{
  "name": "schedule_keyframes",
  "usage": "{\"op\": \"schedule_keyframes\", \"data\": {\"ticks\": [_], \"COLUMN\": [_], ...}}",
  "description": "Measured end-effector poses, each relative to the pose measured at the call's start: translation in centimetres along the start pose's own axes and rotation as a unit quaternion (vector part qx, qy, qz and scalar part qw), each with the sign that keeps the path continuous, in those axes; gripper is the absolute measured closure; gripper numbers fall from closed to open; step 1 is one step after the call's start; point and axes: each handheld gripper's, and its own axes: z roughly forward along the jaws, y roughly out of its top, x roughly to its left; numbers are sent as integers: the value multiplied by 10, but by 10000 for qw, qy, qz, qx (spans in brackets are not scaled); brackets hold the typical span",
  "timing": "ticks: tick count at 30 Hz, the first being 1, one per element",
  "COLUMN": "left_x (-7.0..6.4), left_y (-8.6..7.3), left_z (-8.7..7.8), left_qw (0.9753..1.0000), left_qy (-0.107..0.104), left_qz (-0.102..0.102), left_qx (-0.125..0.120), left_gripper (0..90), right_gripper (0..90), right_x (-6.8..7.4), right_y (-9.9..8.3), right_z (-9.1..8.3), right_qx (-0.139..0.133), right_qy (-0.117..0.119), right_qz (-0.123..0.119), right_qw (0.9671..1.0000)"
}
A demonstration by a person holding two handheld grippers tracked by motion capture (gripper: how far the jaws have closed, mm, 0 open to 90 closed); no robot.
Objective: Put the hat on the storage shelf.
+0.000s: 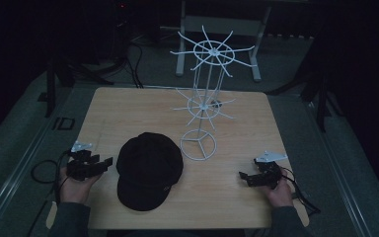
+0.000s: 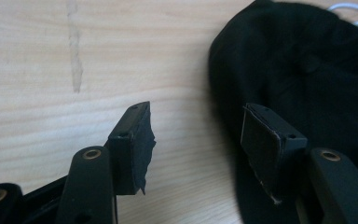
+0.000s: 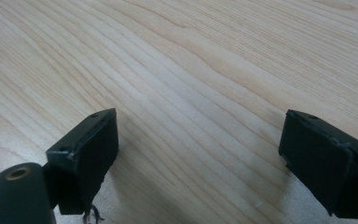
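Observation:
A black cap (image 1: pixel 149 169) lies flat on the wooden table (image 1: pixel 128 108), its brim toward the front edge. Behind and right of it stands a white wire rack (image 1: pixel 206 94) with two tiers of radiating hooks and a ring base. My left gripper (image 1: pixel 106 163) rests at the table's left edge, open, its jaws aimed at the cap's left side. In the left gripper view the cap (image 2: pixel 307 70) lies just past the right jaw, and the left gripper (image 2: pixel 198 135) holds nothing. My right gripper (image 1: pixel 243 177) sits at the front right, open over bare wood, shown as the right gripper (image 3: pixel 198 149).
The table's bare wood (image 3: pixel 191 60) stretches between the cap and my right gripper. Grey floor surrounds the table, with a white metal frame (image 1: pixel 222 29) and dark cables (image 1: pixel 128 64) beyond the far edge. A pale streak (image 2: pixel 74 46) marks the wood left of the cap.

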Motion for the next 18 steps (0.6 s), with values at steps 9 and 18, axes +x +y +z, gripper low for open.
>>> {"op": "schedule_keyframes", "data": {"ticks": [9, 18], "left_x": [-11, -24], "left_y": [11, 17], "left_z": [4, 17], "left_qw": [9999, 9995], "left_qy": [-59, -88], "left_qz": [82, 172], "left_qx": [48, 264], "left_gripper": [421, 418], "right_gripper": [134, 134], "right_x": [0, 0], "right_y": [0, 0], "right_z": [-1, -1], "right_qx": [-9, -8], "right_qy": [-27, -28], "right_qz": [20, 28], "right_qw": [10000, 10000]}}
